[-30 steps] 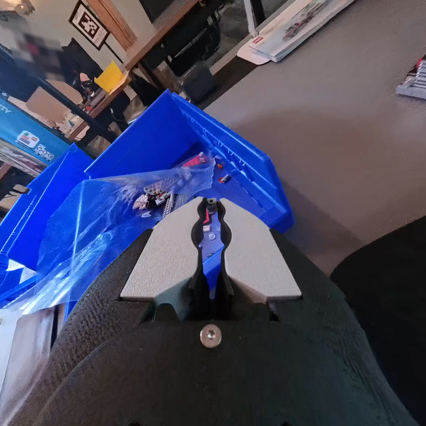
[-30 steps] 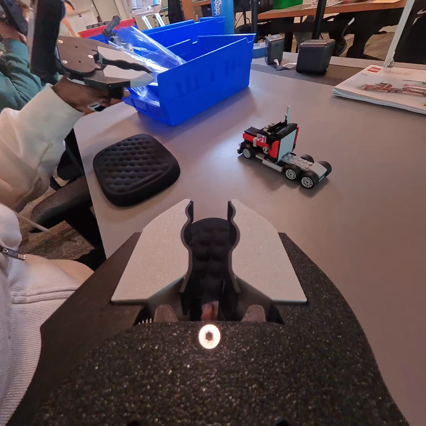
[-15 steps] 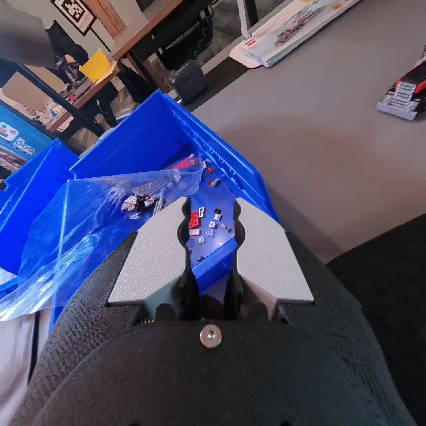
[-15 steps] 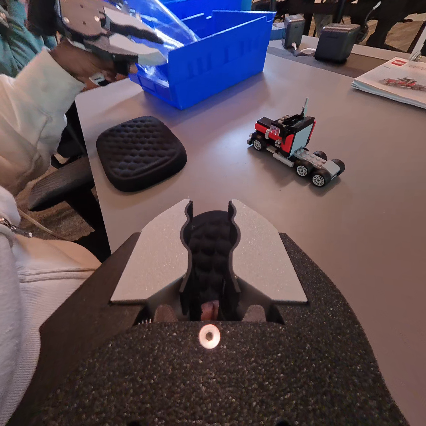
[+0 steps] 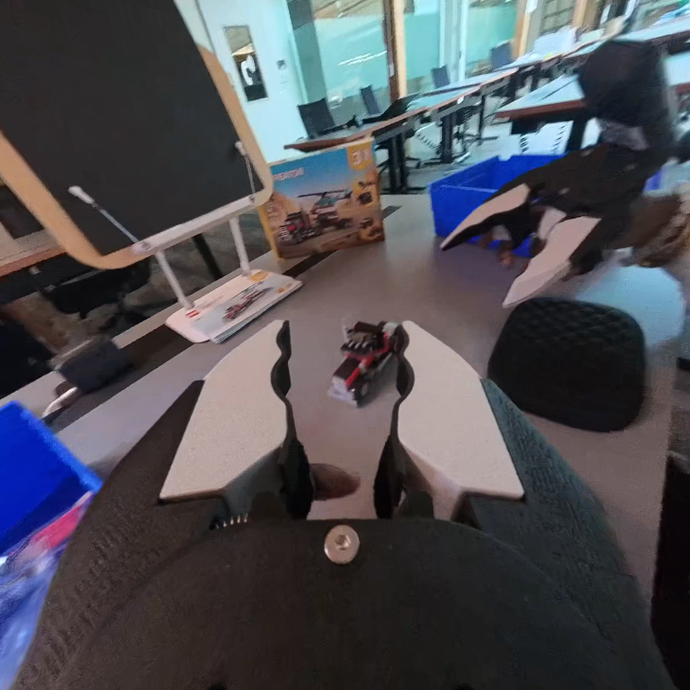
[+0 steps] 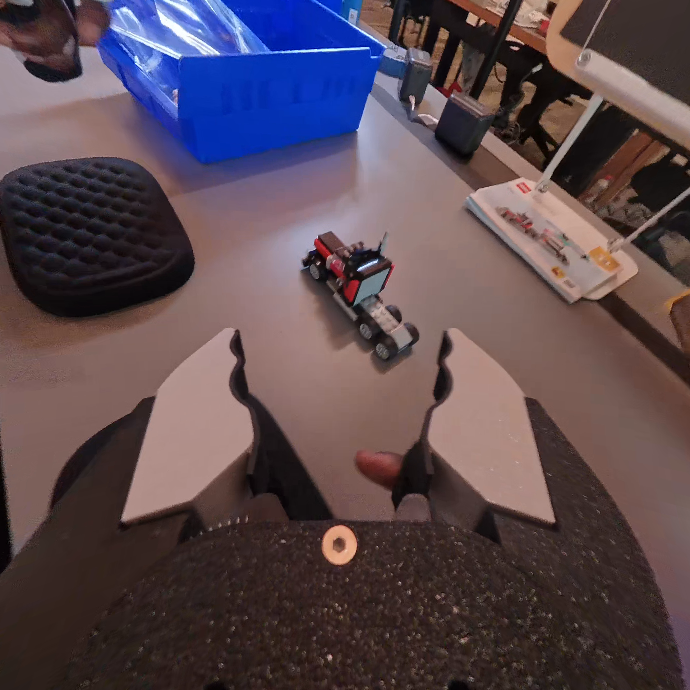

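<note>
A small toy brick truck, black, red and pale blue, stands on the grey table. My right gripper is open wide and empty, its fingertips just short of the truck's rear wheels. It also shows in the left wrist view, above the black pad. My left gripper is open and empty above the table. The truck shows between its fingers but lies farther off on the table, untouched. In the right wrist view the left gripper is a blur at the top left, beside the blue bin.
A blue bin with a clear plastic bag stands at the back left. A black padded cushion lies left of the truck. An instruction booklet lies right, under a stand. A toy box stands upright at the table's edge.
My left gripper opened and swung away from the blue bin to face the truck. My right gripper opened wide and moved nearer to the truck.
</note>
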Demonstrator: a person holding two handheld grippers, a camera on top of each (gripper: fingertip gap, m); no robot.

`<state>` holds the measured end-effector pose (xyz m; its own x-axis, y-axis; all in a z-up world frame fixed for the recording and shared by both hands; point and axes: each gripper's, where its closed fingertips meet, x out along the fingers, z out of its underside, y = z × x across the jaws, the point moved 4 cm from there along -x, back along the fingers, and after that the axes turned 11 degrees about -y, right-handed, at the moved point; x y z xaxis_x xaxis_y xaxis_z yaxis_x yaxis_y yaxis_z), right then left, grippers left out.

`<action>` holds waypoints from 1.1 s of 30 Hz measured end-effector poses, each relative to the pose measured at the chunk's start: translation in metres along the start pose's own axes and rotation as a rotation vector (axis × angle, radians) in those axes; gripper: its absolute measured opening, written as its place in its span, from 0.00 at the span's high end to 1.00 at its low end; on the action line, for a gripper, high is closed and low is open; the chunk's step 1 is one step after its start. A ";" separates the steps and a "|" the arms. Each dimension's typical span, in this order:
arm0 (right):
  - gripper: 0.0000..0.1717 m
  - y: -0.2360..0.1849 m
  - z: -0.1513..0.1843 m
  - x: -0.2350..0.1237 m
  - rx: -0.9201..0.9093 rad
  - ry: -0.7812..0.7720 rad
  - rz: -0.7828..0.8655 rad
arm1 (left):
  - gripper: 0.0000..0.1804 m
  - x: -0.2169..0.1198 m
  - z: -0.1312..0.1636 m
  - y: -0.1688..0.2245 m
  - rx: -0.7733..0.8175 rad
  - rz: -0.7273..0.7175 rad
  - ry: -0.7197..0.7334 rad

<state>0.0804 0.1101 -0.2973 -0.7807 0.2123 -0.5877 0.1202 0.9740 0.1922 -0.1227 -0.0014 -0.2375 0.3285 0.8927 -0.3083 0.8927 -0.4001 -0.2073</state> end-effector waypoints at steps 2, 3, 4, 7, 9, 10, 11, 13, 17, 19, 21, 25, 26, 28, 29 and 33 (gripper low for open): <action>0.36 0.014 -0.011 0.006 -0.055 -0.003 0.007 | 0.58 0.017 -0.011 0.009 -0.032 0.104 0.033; 0.34 0.021 -0.016 0.009 -0.091 -0.012 0.018 | 0.47 0.028 -0.013 0.010 -0.051 0.139 0.028; 0.31 0.025 -0.021 0.014 -0.144 -0.036 0.014 | 0.34 0.040 -0.014 0.009 -0.068 0.162 0.006; 0.27 0.033 -0.022 0.034 -0.305 -0.220 -0.039 | 0.20 0.079 -0.008 0.002 -0.059 0.187 -0.093; 0.29 0.032 -0.019 0.052 -0.329 -0.271 -0.143 | 0.20 0.100 0.000 0.000 0.011 0.218 -0.119; 0.32 0.030 -0.017 0.061 -0.322 -0.266 -0.204 | 0.21 0.109 0.007 0.001 0.038 0.241 -0.144; 0.37 0.030 -0.016 0.072 -0.300 -0.237 -0.245 | 0.23 0.118 0.015 0.000 0.041 0.248 -0.172; 0.44 0.031 -0.017 0.093 -0.241 -0.123 -0.287 | 0.31 0.134 0.031 0.001 0.034 0.260 -0.205; 0.57 0.027 -0.018 0.106 -0.178 0.073 -0.332 | 0.44 0.150 0.055 0.005 0.004 0.322 -0.181; 0.61 0.032 -0.023 0.103 -0.174 0.145 -0.297 | 0.47 0.149 0.056 0.007 0.060 0.342 -0.192; 0.62 0.034 -0.025 0.102 -0.142 0.162 -0.305 | 0.51 0.151 0.061 0.005 0.087 0.313 -0.190; 0.61 0.029 -0.016 0.110 -0.134 0.103 -0.333 | 0.54 0.160 0.080 0.012 0.159 0.295 -0.282; 0.60 0.028 -0.014 0.112 -0.141 0.088 -0.330 | 0.54 0.162 0.083 0.013 0.183 0.286 -0.308; 0.61 0.027 -0.012 0.115 -0.160 0.060 -0.319 | 0.65 0.164 0.088 0.017 0.225 0.286 -0.355; 0.63 0.025 -0.011 0.115 -0.174 0.053 -0.318 | 0.67 0.164 0.091 0.020 0.257 0.287 -0.377; 0.78 0.022 -0.013 0.107 -0.210 0.077 -0.328 | 0.80 0.157 0.089 0.014 0.294 0.222 -0.335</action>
<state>-0.0086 0.1531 -0.3453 -0.8012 -0.1219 -0.5858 -0.2651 0.9501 0.1647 -0.0859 0.1144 -0.3719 0.3406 0.6832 -0.6459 0.6722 -0.6573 -0.3408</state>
